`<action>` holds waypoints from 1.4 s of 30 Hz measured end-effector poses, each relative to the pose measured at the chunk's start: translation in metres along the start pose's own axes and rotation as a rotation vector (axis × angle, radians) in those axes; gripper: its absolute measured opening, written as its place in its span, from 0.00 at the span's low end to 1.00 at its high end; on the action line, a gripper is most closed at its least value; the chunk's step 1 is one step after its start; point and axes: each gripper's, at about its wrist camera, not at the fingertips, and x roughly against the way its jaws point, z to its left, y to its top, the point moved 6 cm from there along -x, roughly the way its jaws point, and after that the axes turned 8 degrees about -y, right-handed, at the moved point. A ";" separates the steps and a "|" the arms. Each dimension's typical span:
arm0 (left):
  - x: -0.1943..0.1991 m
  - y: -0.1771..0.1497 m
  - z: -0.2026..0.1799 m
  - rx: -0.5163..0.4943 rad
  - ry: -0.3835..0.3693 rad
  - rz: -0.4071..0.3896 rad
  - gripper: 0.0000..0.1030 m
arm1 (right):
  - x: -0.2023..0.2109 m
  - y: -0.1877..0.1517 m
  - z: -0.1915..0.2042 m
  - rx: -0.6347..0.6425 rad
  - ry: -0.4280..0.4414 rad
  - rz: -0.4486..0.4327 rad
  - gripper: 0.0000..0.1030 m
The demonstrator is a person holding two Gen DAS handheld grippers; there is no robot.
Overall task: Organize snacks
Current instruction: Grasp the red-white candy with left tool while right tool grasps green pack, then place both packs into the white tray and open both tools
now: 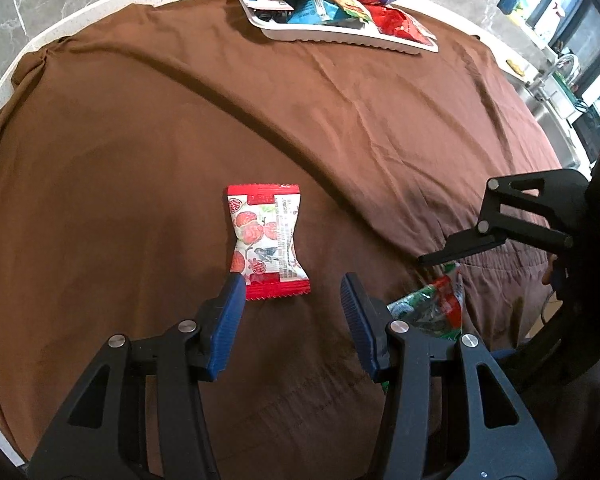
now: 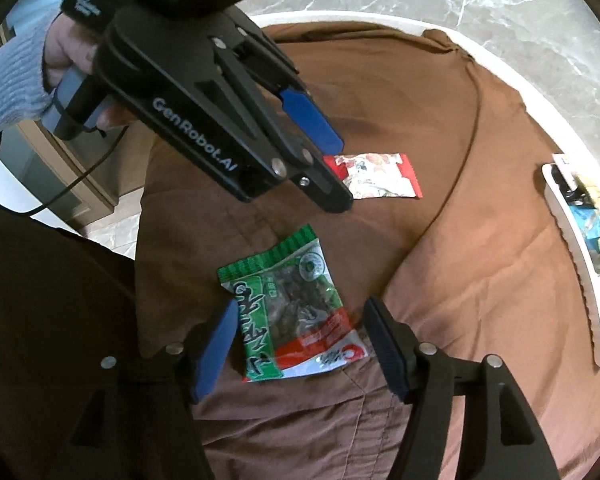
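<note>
A red-and-white snack packet lies flat on the brown cloth. My left gripper hangs open just above the packet's near edge, its left blue pad by the packet's corner. The same packet shows beyond the left gripper in the right wrist view. A green snack packet lies on the cloth at the table's near edge. My right gripper straddles it with open jaws, and the pads stand off its sides. In the left wrist view the green packet is partly hidden behind my left gripper's right finger.
A white tray heaped with several coloured snack packets sits at the far edge of the round table; its rim shows at right. A hand in a grey sleeve holds the left gripper. Marble floor surrounds the table.
</note>
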 end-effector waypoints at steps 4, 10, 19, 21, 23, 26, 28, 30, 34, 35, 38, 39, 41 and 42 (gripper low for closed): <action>-0.002 0.007 0.002 0.005 0.001 -0.006 0.46 | -0.009 -0.001 0.001 -0.001 -0.001 0.024 0.61; -0.008 0.018 0.006 0.016 0.005 -0.005 0.46 | -0.015 0.005 -0.011 -0.049 -0.009 0.016 0.46; -0.023 0.025 0.017 0.081 -0.039 0.006 0.34 | -0.008 0.003 -0.021 -0.158 -0.027 -0.010 0.46; -0.024 0.026 0.019 0.090 -0.040 0.006 0.30 | -0.007 0.005 -0.023 -0.183 -0.024 -0.015 0.46; -0.025 0.028 0.020 0.102 -0.040 -0.001 0.30 | -0.006 0.004 -0.025 -0.208 -0.016 -0.020 0.46; -0.024 0.030 0.020 0.106 -0.033 -0.011 0.28 | -0.001 0.000 -0.028 -0.253 -0.006 -0.034 0.46; -0.020 0.030 0.018 0.102 -0.035 -0.023 0.28 | 0.003 -0.002 -0.030 -0.280 0.001 -0.043 0.46; -0.016 0.034 0.015 0.096 -0.040 -0.034 0.28 | 0.006 -0.003 -0.035 -0.310 0.009 -0.052 0.46; -0.004 0.038 0.011 0.086 -0.045 -0.057 0.28 | 0.012 -0.008 -0.051 -0.386 0.016 -0.072 0.46; -0.003 0.041 0.010 0.084 -0.045 -0.066 0.28 | 0.014 -0.009 -0.054 -0.407 0.018 -0.077 0.46; 0.002 0.051 0.005 0.076 -0.058 -0.080 0.28 | 0.020 -0.012 -0.070 -0.470 0.016 -0.092 0.46; 0.003 0.053 0.003 0.073 -0.064 -0.082 0.28 | 0.021 -0.013 -0.076 -0.489 0.013 -0.096 0.46; 0.005 0.063 0.000 0.065 -0.076 -0.095 0.28 | 0.026 -0.017 -0.091 -0.534 0.001 -0.104 0.46; 0.006 0.068 -0.001 0.063 -0.082 -0.100 0.28 | 0.029 -0.019 -0.099 -0.559 -0.005 -0.109 0.46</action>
